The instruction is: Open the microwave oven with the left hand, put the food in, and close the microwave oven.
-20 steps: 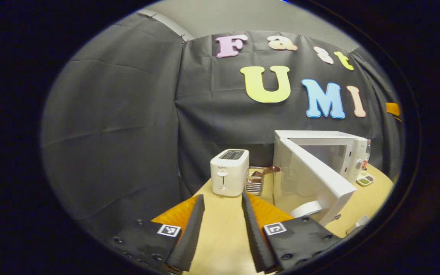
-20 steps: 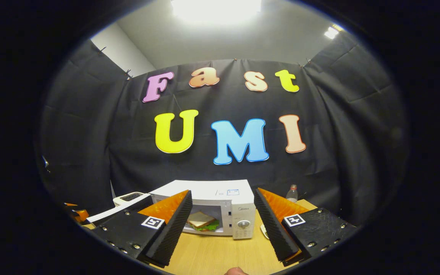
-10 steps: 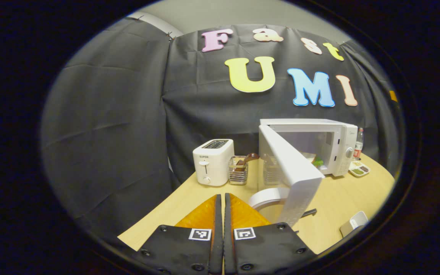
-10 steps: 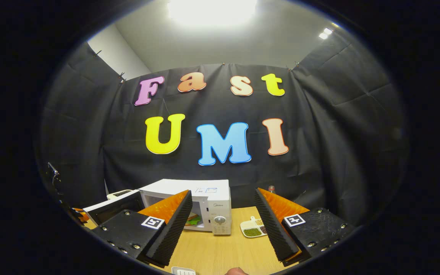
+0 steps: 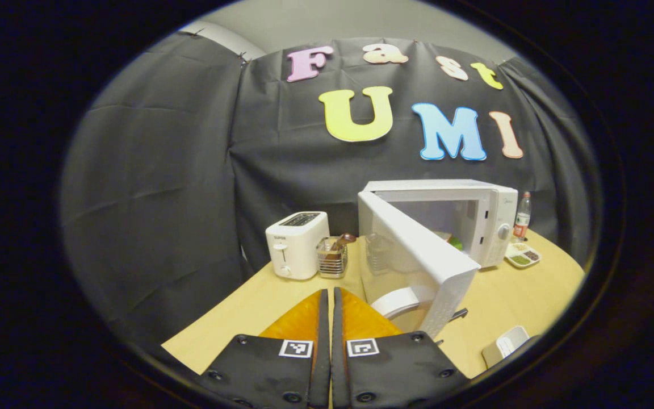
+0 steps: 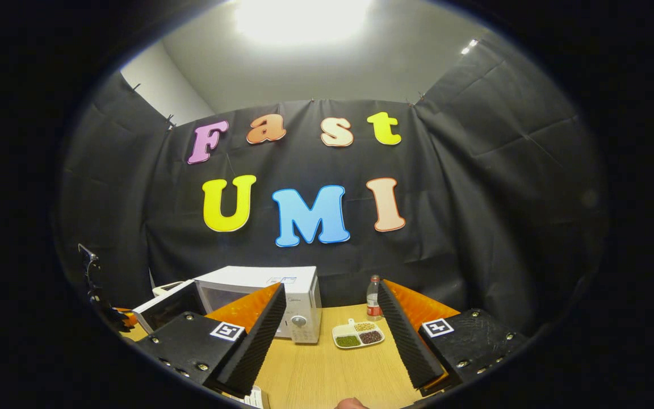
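A: What does the left gripper (image 5: 327, 318) show, and what lies ahead of it?

B: Its two fingers meet along their whole length, clenched on nothing, low over the near edge of the wooden table (image 5: 247, 307). Just ahead and to its right stands the microwave oven (image 5: 474, 218), its door (image 5: 412, 258) swung wide toward the gripper. The door's free edge is the nearest obstacle, close beside the right finger. A little of the food (image 5: 453, 241) is visible inside the cavity, past the door.

A: And to its left?

B: Ahead-left stand a white toaster (image 5: 294, 244) and, just beside it, a wire basket (image 5: 331, 258). Bare tabletop runs between the gripper and both, so room is open there.

A: The right gripper (image 6: 331, 335)?

B: Released; its fingers stand well apart with nothing between them. Beyond the left finger sits the microwave oven (image 6: 259, 284), door (image 6: 165, 309) ajar. Between the fingers, farther off, lie a small divided dish (image 6: 358, 335) and a bottle (image 6: 372, 295). Open tabletop (image 6: 332, 369) stretches from the fingers to these.

A: The room?

B: Black cloth walls (image 6: 474, 227) enclose the table on all sides ahead; a bright ceiling light (image 6: 298, 17) glares overhead.
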`<state>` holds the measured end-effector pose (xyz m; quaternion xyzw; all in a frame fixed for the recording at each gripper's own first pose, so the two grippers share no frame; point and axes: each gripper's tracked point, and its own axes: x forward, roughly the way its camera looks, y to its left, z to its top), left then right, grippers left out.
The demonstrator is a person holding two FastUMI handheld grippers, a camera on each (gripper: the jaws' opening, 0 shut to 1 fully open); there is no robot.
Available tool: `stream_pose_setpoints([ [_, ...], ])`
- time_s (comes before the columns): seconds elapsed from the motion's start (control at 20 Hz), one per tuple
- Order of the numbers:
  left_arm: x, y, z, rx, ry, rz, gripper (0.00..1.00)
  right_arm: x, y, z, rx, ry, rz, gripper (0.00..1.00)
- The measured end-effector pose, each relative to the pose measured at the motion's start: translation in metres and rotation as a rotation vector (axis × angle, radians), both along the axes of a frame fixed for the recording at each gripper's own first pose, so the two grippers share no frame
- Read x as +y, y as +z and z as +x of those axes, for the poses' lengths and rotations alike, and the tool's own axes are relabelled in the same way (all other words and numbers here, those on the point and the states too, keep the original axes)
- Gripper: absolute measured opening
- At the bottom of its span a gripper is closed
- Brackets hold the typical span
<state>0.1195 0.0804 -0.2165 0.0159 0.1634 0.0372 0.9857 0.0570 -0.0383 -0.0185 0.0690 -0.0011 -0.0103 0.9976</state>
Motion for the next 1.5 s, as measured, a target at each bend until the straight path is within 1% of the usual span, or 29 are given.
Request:
stream_pose_setpoints([
  [0.05,-0.008,0.002,0.003,-0.006,-0.01,0.001,0.07,-0.004,0.0,-0.003,-0.002,-0.001,-0.001,0.98],
  [0.2,-0.036,0.009,0.008,-0.015,-0.056,-0.012,0.09,-0.007,0.001,-0.008,0.001,-0.005,0.011,0.98],
  [0.25,-0.045,0.012,0.01,-0.019,-0.074,-0.012,0.07,-0.006,0.002,-0.008,0.0,-0.003,0.014,0.98],
  [0.45,-0.079,0.017,0.024,-0.03,-0.162,-0.017,0.08,-0.003,0.002,-0.004,0.008,-0.016,0.002,0.98],
  [0.7,-0.112,0.014,0.044,-0.025,-0.254,-0.067,0.09,0.006,0.003,0.008,0.008,-0.035,-0.014,0.98],
  [0.75,-0.119,0.013,0.05,-0.023,-0.273,-0.077,0.07,0.008,0.004,0.011,0.01,-0.041,-0.013,0.98],
  [0.8,-0.125,0.011,0.055,-0.024,-0.293,-0.085,0.09,0.01,0.004,0.013,0.013,-0.046,-0.013,0.98],
  [1.0,-0.15,0.009,0.075,-0.023,-0.371,-0.102,0.09,0.017,0.002,0.022,0.018,-0.064,-0.041,0.98],
  [1.2,-0.169,0.006,0.095,-0.014,-0.415,-0.131,0.07,0.019,0.0,0.031,0.033,-0.088,-0.045,0.98],
  [1.5,-0.191,0.002,0.124,-0.015,-0.475,-0.135,0.07,0.018,-0.003,0.045,0.049,-0.124,-0.059,0.98],
])
